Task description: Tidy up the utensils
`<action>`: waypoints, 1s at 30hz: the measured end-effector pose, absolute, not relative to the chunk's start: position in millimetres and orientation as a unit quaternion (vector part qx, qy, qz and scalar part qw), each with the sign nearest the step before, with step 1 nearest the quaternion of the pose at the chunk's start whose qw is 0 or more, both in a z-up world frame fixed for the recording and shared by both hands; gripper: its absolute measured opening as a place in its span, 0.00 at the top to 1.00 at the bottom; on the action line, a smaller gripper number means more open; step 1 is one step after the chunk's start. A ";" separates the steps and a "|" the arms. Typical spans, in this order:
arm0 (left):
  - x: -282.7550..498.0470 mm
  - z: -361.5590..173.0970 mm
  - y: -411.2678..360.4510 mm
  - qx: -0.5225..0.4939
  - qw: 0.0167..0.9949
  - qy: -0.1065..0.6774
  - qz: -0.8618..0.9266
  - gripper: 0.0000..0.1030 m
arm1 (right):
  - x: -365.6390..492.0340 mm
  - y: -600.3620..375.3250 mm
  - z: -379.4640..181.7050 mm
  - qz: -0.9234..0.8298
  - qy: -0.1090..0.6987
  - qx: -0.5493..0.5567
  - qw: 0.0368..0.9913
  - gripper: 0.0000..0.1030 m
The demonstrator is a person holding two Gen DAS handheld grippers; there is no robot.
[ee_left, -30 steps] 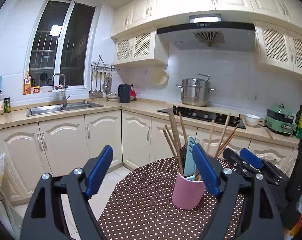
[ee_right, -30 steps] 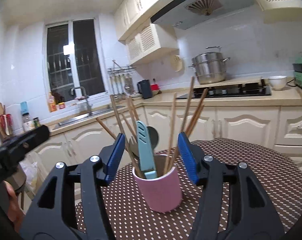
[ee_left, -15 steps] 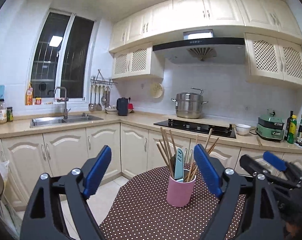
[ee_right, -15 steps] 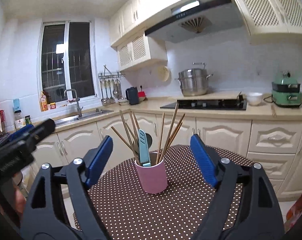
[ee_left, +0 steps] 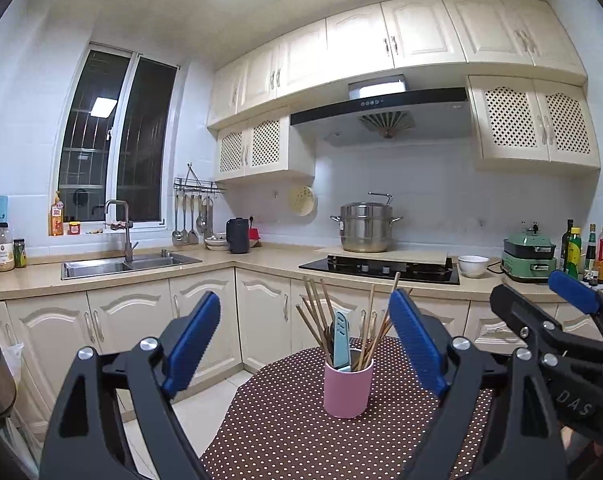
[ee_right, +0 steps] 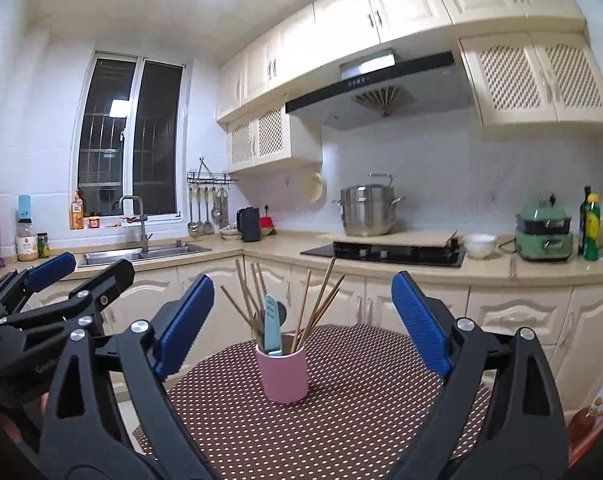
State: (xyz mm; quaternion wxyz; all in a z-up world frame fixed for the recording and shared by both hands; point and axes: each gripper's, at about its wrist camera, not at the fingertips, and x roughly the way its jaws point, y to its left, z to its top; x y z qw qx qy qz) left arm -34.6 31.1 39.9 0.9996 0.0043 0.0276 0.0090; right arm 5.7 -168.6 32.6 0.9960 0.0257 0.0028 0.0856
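Where the pink cup (ee_left: 348, 389) of chopsticks (ee_left: 315, 314) and a teal utensil (ee_left: 342, 341) filled your view a second ago, it now stands smaller on the dotted tablecloth (ee_left: 301, 432), well clear of you. Your left gripper (ee_left: 305, 344) gapes empty; your right gripper's (ee_right: 301, 324) jaws are opening, nothing between them.

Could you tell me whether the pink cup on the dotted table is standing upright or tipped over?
Upright. The pink cup stands on its base on the dotted table, rim up, with the chopsticks and a light blue utensil sticking out of it.
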 end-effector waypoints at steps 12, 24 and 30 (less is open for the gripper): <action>-37.6 41.8 23.1 0.013 0.999 0.026 0.013 0.18 | 3.9 -171.2 33.4 0.084 0.005 0.025 0.996 0.13; -33.5 40.1 22.4 0.015 0.999 0.033 0.012 0.18 | 8.7 -174.7 33.1 0.085 0.015 0.030 0.996 0.13; -30.6 38.2 20.0 0.017 0.999 0.036 0.010 0.18 | 9.2 -176.8 32.3 0.085 0.016 0.034 0.996 0.12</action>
